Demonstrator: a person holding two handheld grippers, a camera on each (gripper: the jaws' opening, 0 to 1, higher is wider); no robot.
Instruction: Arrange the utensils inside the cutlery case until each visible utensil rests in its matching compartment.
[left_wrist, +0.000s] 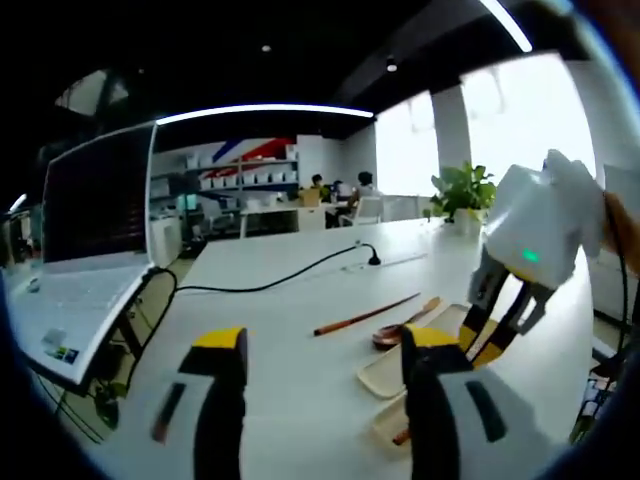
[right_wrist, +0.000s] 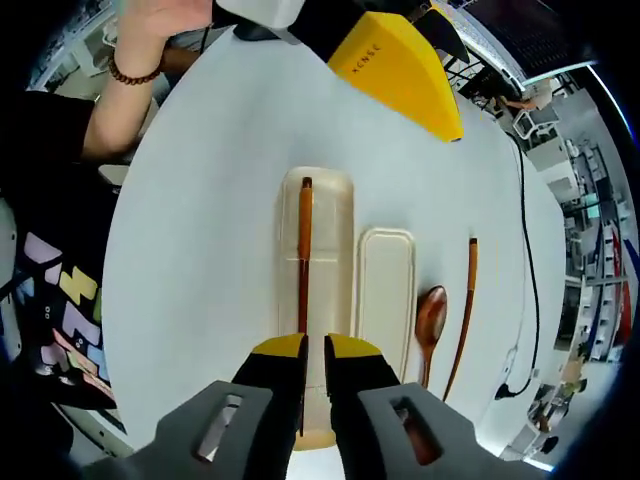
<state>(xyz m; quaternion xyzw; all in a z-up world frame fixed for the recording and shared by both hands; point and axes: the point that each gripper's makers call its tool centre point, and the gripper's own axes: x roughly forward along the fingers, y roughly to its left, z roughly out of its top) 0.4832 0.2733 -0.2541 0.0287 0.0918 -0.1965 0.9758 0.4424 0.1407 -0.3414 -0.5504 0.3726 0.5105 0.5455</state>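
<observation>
Now, left gripper view:
My left tool (left_wrist: 325, 385): jaws spread wide, nothing between them, held above the white desk (left_wrist: 270, 330).
Right tool (left_wrist: 508, 318): coming in from the right, tips down over the case tray (left_wrist: 385, 372) near the desk's right edge.
Loose chopstick (left_wrist: 366, 314): lying on bare desk just beyond the tray, with the wooden spoon (left_wrist: 403, 325) beside it.
Laptop (left_wrist: 85, 250): open at the desk's left edge; a black cable (left_wrist: 285, 278) crosses the middle.

Right gripper view:
My right tool (right_wrist: 314, 350): jaws nearly together on the chopstick in the case (right_wrist: 304, 262); I see it pinched at the tips.
Cutlery case (right_wrist: 335, 225): the gripped chopstick lies lengthwise inside it.
Case lid (right_wrist: 385, 290): just beside the case, nothing in it.
Spoon and second chopstick: on the desk past the lid, side by side.
Left tool: yellow tip at the far desk edge; its state I cannot tell from this view.
</observation>
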